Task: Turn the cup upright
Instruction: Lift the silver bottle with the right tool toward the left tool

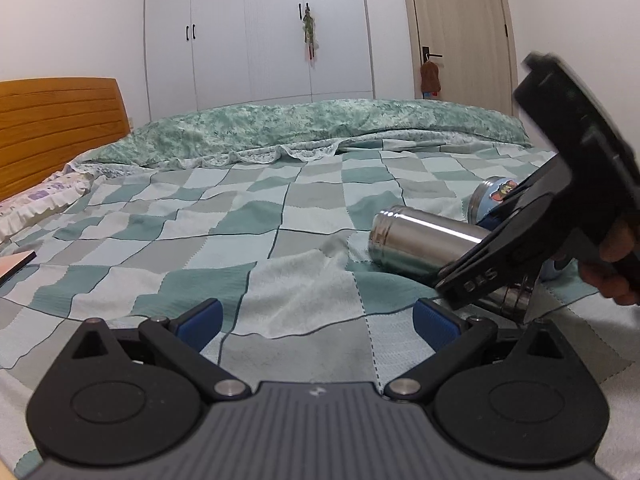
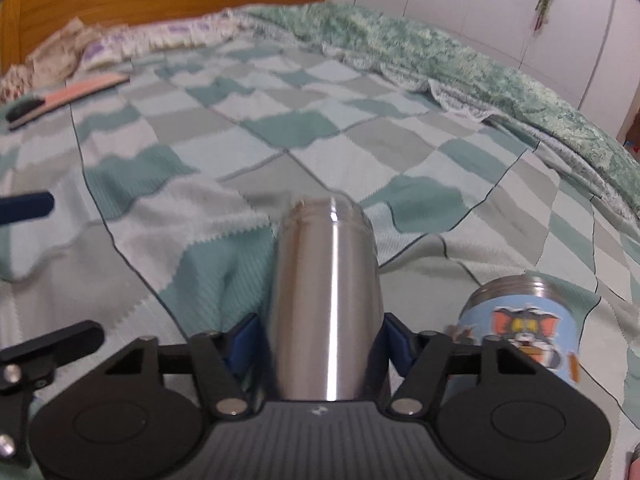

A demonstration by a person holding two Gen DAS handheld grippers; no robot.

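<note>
A plain steel cup (image 1: pixel 424 242) lies on its side on the checked bedspread (image 1: pixel 240 240), its mouth pointing left. My right gripper (image 2: pixel 322 342) is shut on this steel cup (image 2: pixel 326 292), its blue pads against both sides near the base. In the left wrist view the right gripper's body (image 1: pixel 520 240) covers the cup's base end. My left gripper (image 1: pixel 318 322) is open and empty, low over the bedspread to the left of the cup. One of its blue fingers (image 2: pixel 28 205) shows at the left edge of the right wrist view.
A second cup with a blue cartoon-cat label (image 2: pixel 524 332) lies just right of the steel cup, also behind it in the left wrist view (image 1: pixel 494 196). A green duvet (image 1: pixel 320 128) runs along the bed's far side. A pink-and-black flat object (image 2: pixel 68 96) lies near the pillows (image 2: pixel 80 56).
</note>
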